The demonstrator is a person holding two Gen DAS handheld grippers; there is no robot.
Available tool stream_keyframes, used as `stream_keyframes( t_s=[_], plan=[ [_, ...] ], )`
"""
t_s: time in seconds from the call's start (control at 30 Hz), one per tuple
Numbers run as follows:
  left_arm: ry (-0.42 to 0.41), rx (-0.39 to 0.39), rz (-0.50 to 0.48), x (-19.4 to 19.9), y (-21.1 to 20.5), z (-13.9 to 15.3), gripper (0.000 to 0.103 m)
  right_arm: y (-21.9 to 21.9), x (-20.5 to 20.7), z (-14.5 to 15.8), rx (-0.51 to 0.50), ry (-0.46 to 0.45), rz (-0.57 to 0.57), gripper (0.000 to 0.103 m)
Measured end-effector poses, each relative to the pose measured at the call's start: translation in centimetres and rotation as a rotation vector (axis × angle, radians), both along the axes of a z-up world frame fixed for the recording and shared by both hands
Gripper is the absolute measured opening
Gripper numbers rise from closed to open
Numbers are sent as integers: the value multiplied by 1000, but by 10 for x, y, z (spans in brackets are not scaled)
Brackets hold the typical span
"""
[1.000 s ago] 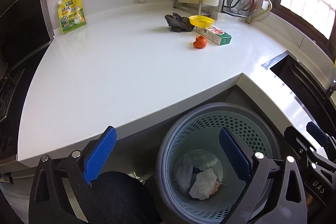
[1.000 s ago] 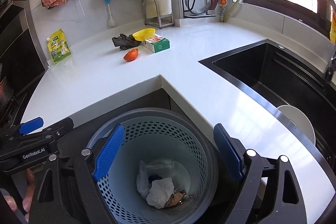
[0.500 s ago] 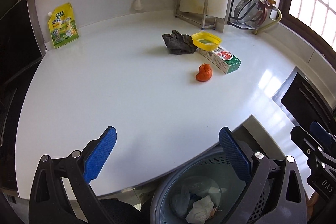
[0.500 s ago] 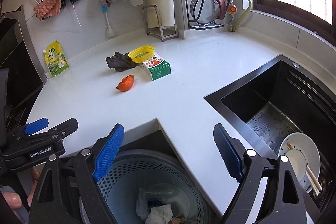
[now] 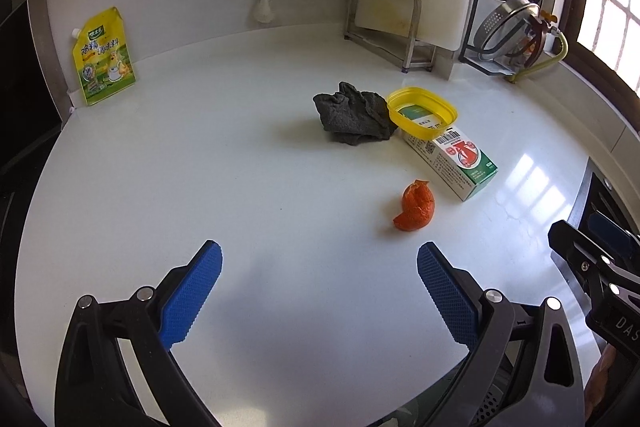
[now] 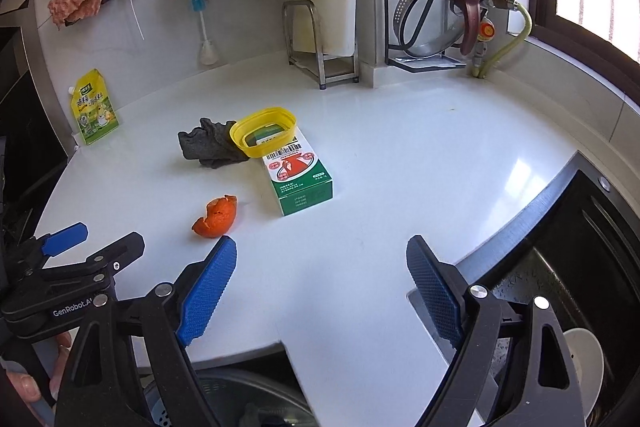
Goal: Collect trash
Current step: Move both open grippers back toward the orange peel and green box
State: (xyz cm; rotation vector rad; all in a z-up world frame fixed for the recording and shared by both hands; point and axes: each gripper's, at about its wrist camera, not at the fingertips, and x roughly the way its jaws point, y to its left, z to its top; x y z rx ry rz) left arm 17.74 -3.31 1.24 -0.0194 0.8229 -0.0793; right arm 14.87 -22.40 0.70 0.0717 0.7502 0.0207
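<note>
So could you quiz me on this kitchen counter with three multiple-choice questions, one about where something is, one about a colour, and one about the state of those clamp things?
1. Where does the yellow lid sit?
A. Leaning on the far end of the green and white box, beside the dark rag
B. Inside the sink
C. Flat against the seasoning pouch

2. What colour is the peel scrap on the countertop?
A. Green
B. Orange
C. Purple

3. How do the left gripper and right gripper stand?
A. Both shut on trash
B. One holds the box
C. Both open and empty

Answers: 1 A, the lid overlaps the box's far end with the rag touching its side. 2 B, it is bright orange in both views. 3 C, each pair of blue pads stands wide apart with only bare counter between.
</note>
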Motion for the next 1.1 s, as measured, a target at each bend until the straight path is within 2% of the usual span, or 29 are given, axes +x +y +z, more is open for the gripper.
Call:
stream_keyframes(
  t_s=[0.4, 0.9, 1.1],
  plan=[
    [32, -19, 22, 30, 4, -12, 96, 2, 70, -20, 1, 59, 52, 83],
    [53, -34, 20, 38, 9, -17, 96, 10, 123, -46, -12, 145, 85, 83],
    [61, -36, -8, 40, -1, -17, 96, 14, 130, -51, -21, 178, 117, 82]
  ],
)
